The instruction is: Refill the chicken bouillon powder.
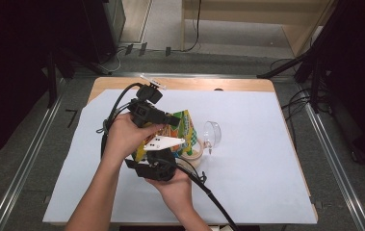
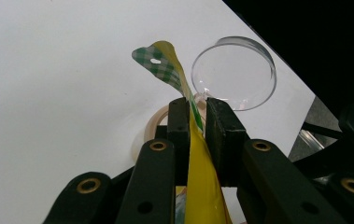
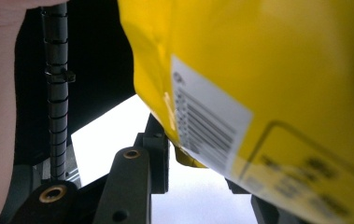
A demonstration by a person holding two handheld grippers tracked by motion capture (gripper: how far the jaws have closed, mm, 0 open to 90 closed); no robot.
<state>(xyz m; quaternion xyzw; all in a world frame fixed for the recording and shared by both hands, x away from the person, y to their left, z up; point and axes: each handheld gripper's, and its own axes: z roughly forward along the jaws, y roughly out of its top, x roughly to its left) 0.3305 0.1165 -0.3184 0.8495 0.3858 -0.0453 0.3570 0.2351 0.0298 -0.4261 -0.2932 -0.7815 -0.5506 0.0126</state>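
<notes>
Both grippers hold a yellow snack bag above the middle of the white-covered table. The left gripper is clamped on the bag's checked top seal; the right gripper pinches its lower edge, near the barcode. Just right of the bag a clear bowl lies tilted on its side, with a tape roll beneath the bag. A clean tear would likely need firm grips and opposite pulls, kept over the bowl.
</notes>
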